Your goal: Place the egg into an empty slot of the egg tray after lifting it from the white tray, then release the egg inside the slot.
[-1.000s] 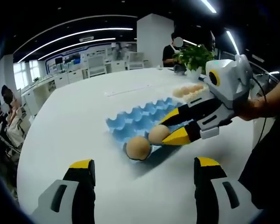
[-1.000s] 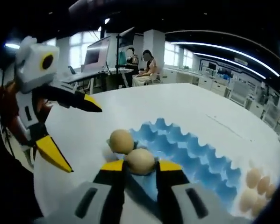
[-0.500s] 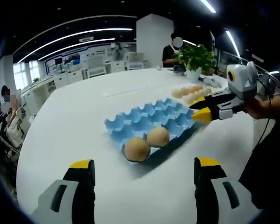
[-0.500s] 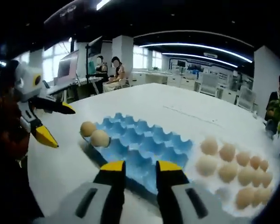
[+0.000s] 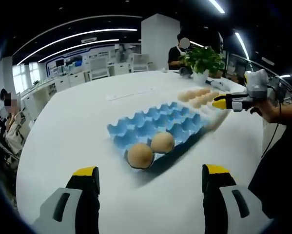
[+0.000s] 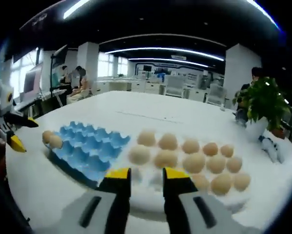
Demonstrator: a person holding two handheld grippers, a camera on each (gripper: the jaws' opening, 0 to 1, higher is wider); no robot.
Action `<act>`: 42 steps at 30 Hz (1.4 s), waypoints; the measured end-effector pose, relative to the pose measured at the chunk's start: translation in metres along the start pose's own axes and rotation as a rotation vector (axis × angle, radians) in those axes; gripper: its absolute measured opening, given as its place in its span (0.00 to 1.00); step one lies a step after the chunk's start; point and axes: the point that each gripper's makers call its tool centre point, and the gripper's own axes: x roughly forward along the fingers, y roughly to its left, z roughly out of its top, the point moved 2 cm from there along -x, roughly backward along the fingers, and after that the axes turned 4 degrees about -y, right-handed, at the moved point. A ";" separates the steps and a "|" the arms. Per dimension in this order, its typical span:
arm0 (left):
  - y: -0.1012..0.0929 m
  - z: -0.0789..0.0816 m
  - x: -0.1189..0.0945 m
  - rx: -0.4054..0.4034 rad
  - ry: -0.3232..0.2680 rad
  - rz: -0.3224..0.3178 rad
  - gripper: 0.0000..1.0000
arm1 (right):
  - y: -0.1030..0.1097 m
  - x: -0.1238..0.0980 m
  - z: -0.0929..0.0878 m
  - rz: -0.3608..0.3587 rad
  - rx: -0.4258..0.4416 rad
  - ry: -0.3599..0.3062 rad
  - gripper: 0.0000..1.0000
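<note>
Now the right gripper [image 6: 141,174], jaws slightly parted and empty, faces the white tray [image 6: 150,207] of loose beige eggs [image 6: 194,162] at its twelve o'clock, presumably lining up the next pick. At ten o'clock, the blue moulded egg tray [image 6: 87,148] carries two eggs. Meanwhile the left gripper [image 5: 150,176] waits wide open, empty, near that tray.

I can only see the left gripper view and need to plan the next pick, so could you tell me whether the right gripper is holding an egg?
Observer: No. In the right gripper view the right gripper has its jaws apart with nothing between them.
Operator: Thank you. What lies ahead of it?
Observer: The white tray, with over ten eggs in rows. The nearest egg sits just beyond the tips.
</note>
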 end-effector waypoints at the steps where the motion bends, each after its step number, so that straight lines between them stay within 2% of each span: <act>1: 0.001 0.000 0.000 0.003 0.000 0.002 0.87 | -0.015 0.000 -0.003 -0.045 -0.002 0.014 0.25; 2: 0.001 0.000 0.000 0.002 0.001 0.002 0.87 | -0.023 0.000 -0.005 -0.074 0.008 0.017 0.25; 4: 0.001 0.001 0.000 0.000 -0.002 0.002 0.87 | -0.041 0.000 -0.010 -0.120 0.081 0.026 0.25; 5: 0.001 0.001 0.000 0.001 -0.002 0.003 0.87 | -0.044 0.001 -0.011 -0.127 0.081 0.030 0.25; 9: 0.001 0.001 -0.001 0.000 -0.001 0.004 0.86 | -0.053 0.008 -0.017 -0.128 0.057 0.050 0.26; 11: 0.001 0.000 -0.001 0.000 0.004 0.003 0.86 | -0.049 0.014 -0.020 -0.103 0.058 0.067 0.26; 13: 0.001 0.000 -0.002 0.000 0.005 0.004 0.87 | -0.043 0.018 -0.029 -0.072 0.022 0.121 0.26; 14: 0.002 0.000 -0.002 -0.001 0.004 0.005 0.87 | -0.047 0.017 -0.030 -0.091 -0.028 0.119 0.27; 15: 0.002 0.000 -0.002 -0.002 0.003 0.006 0.86 | -0.045 0.017 -0.024 -0.087 -0.011 0.072 0.27; 17: 0.003 0.000 -0.002 -0.005 0.003 0.010 0.87 | -0.047 0.014 -0.027 -0.082 0.041 0.086 0.26; 21: 0.002 -0.001 -0.002 -0.005 0.008 0.003 0.86 | -0.047 0.013 -0.025 -0.076 0.063 0.081 0.25; 24: 0.001 0.000 -0.002 -0.002 0.005 0.000 0.86 | -0.048 0.009 -0.018 -0.082 0.104 0.051 0.25; 30: 0.002 0.002 -0.001 -0.007 -0.005 0.011 0.86 | -0.045 0.000 -0.011 -0.074 0.091 0.032 0.25; 36: 0.002 0.000 -0.001 -0.010 0.001 0.007 0.86 | -0.028 -0.003 0.002 -0.022 0.094 0.004 0.25; 42: 0.001 0.000 -0.002 -0.013 0.003 0.005 0.86 | 0.006 -0.001 0.013 0.062 0.084 -0.013 0.25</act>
